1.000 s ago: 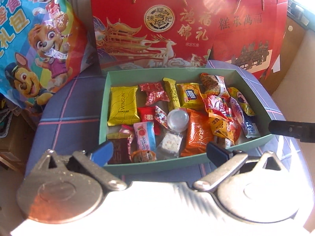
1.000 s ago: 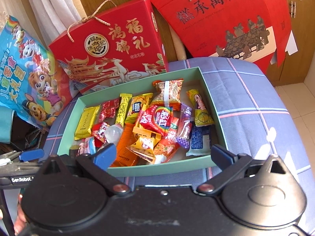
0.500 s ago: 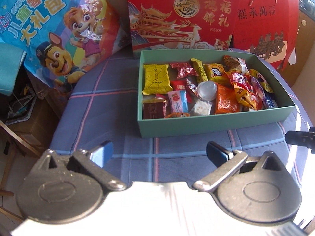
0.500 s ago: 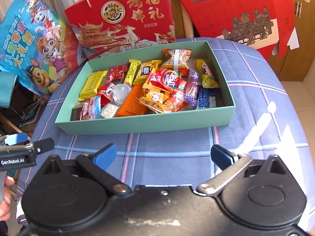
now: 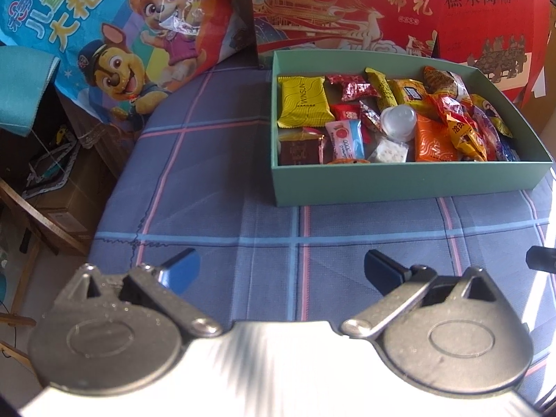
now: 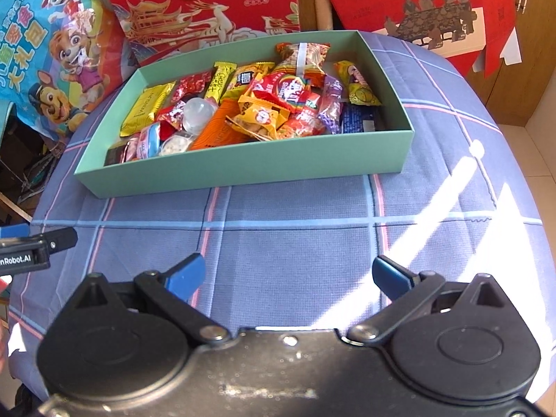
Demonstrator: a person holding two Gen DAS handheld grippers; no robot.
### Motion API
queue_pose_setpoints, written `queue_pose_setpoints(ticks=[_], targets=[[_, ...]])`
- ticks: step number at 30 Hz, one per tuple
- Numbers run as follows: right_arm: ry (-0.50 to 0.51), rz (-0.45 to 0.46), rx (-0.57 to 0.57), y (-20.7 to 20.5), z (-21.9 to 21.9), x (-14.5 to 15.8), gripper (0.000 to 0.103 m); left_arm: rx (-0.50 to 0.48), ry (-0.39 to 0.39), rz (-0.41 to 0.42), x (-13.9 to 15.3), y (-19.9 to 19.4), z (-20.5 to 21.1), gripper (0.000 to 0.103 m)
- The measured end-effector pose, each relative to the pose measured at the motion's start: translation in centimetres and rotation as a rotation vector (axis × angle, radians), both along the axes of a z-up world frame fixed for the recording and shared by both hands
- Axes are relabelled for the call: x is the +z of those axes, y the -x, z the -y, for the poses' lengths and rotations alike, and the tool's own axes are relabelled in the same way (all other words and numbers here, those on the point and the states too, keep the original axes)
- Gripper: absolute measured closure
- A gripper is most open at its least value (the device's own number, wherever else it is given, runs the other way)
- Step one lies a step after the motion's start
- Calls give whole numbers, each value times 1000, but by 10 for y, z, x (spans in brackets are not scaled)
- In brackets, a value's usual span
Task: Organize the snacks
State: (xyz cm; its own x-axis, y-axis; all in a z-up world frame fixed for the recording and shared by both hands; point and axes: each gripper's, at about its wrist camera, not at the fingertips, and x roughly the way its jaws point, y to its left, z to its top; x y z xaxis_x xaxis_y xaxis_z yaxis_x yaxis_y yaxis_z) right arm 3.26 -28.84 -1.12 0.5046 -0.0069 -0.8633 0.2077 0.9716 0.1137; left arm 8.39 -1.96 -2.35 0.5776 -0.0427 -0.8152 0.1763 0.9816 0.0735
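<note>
A green box sits on the blue plaid tablecloth, filled with several wrapped snacks: a yellow packet, an orange packet and a clear jelly cup among them. My left gripper is open and empty, well in front of the box over bare cloth. My right gripper is open and empty, also in front of the box. The left gripper's tip shows at the left edge of the right wrist view.
Two red gift boxes stand behind the green box. A blue cartoon-dog snack bag leans at the back left. The round table's cloth drops off at left and right; clutter and a chair lie left.
Both grippers have pulled back from the box toward the near side of the table. The box now sits farther away in both views. Both stay open and empty.
</note>
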Motion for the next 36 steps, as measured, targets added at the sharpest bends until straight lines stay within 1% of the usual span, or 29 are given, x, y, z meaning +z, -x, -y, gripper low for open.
queue_pose_setpoints(ticks=[8, 18, 36], targets=[[27, -8, 0, -4, 0, 0, 0, 4, 7, -18, -4, -6, 0, 0], [38, -18, -8, -8, 2, -1, 0, 9, 6, -24, -6, -8, 1, 0], [69, -14, -2, -13, 4, 6, 0, 1, 4, -16, 0, -10, 2, 0]])
